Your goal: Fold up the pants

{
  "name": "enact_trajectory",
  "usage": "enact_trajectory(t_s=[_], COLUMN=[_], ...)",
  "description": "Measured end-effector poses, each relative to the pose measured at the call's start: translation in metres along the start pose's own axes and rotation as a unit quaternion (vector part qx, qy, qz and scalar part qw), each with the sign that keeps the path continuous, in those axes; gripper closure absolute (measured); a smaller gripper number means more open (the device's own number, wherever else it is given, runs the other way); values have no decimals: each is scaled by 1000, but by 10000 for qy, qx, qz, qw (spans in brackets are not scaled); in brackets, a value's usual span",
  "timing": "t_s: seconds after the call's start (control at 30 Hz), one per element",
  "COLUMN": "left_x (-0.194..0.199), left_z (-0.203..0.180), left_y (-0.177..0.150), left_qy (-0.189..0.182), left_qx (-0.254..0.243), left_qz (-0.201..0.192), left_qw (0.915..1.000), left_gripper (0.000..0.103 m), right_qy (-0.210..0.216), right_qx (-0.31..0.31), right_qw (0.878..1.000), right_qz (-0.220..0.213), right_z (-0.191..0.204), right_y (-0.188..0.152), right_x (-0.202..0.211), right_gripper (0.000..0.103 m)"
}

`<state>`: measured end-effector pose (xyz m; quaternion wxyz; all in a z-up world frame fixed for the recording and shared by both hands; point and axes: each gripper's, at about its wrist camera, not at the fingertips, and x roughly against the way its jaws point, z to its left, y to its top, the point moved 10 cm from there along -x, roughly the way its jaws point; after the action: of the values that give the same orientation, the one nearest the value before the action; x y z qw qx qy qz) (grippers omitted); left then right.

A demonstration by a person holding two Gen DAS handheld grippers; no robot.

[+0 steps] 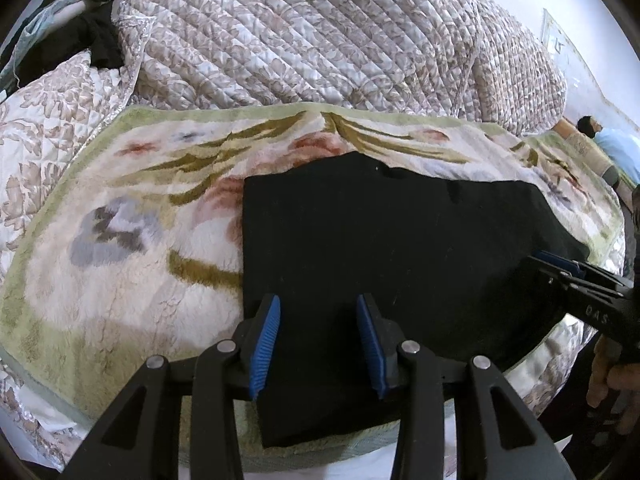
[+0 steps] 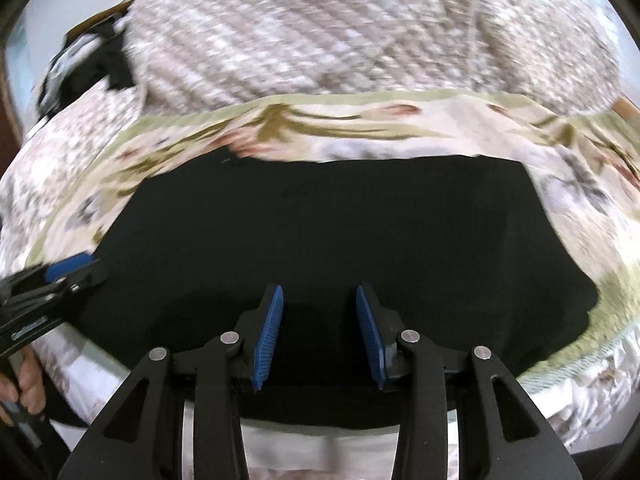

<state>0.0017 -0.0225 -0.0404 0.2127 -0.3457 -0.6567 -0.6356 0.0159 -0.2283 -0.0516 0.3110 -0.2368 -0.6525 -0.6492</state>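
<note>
Black pants (image 1: 380, 240) lie folded flat on a floral fleece blanket (image 1: 132, 208) on the bed. My left gripper (image 1: 319, 300) is open and empty, hovering over the pants' near left part. My right gripper (image 2: 319, 292) is open and empty over the pants (image 2: 320, 216) near their front edge. The right gripper shows at the right of the left wrist view (image 1: 560, 264), at the pants' right edge. The left gripper shows at the left of the right wrist view (image 2: 76, 268), at the pants' left edge. The right wrist view is blurred.
A quilted bedspread (image 1: 320, 32) is heaped behind the blanket. Dark clothes (image 1: 80, 44) lie at the far left. A person in a light blue top (image 1: 616, 148) is at the far right. The bed's front edge (image 2: 320, 448) runs just below the pants.
</note>
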Motion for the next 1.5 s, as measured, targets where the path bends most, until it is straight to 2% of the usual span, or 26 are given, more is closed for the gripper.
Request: enact_trajectory(t_s=[0.13, 0.27, 0.37, 0.5, 0.57, 0.6, 0.7, 0.8, 0.9, 0.97, 1.07, 1.13, 1.23, 1.33, 1.5], left_x=[-6, -6, -9, -13, -15, -17, -19, -18, -17, -17, -17, -17, -16, -17, -17], left_z=[-3, -4, -2, -1, -1, -1, -3, -5, -4, -4, -3, -2, -2, -2, -3], left_y=[4, 13, 21, 23, 19, 16, 12, 11, 10, 10, 9, 8, 8, 8, 7], left_qy=[-21, -53, -33, -44, -38, -49, -25, -38, -42, -41, -47, -56, -55, -54, -58], left_qx=[-9, 5, 12, 58, 82, 84, 29, 8, 17, 5, 7, 11, 6, -2, 9], left_qz=[54, 2, 11, 25, 60, 107, 130, 117, 112, 113, 112, 108, 101, 99, 98], left_qw=[10000, 10000, 10000, 10000, 9999, 9999, 9999, 9999, 9999, 9999, 9999, 9999, 9999, 9999, 9999], left_gripper=[60, 60, 60, 60, 60, 60, 60, 60, 60, 60, 60, 60, 60, 60, 60], right_qy=[77, -373, -520, -755, -899, -892, -719, -833, -830, -671, -626, -519, -610, -310, -152], right_qx=[-435, -602, -1111, -1896, -2432, -2637, -3024, -3192, -3659, -3528, -3519, -3623, -3563, -3643, -3484], right_qw=[9990, 9968, 9914, 9772, 9638, 9585, 9492, 9434, 9267, 9330, 9338, 9306, 9322, 9306, 9370], right_qz=[-84, -358, -459, -580, -622, -610, -497, -356, -197, -226, -167, 81, 180, 179, -216], right_z=[-19, -43, -74, -124, -149, -156, -163, -167, -173, -166, -163, -161, -156, -143, -143], right_y=[8, 20, 26, 29, 22, 18, 6, -3, -20, -16, -17, -24, -26, -23, -1], right_x=[5, 20, 28, 41, 50, 51, 51, 53, 54, 53, 48, 41, 40, 35, 34], right_gripper=[65, 64, 64, 62, 52, 51, 50, 45, 45, 44, 41, 41, 41, 41, 41])
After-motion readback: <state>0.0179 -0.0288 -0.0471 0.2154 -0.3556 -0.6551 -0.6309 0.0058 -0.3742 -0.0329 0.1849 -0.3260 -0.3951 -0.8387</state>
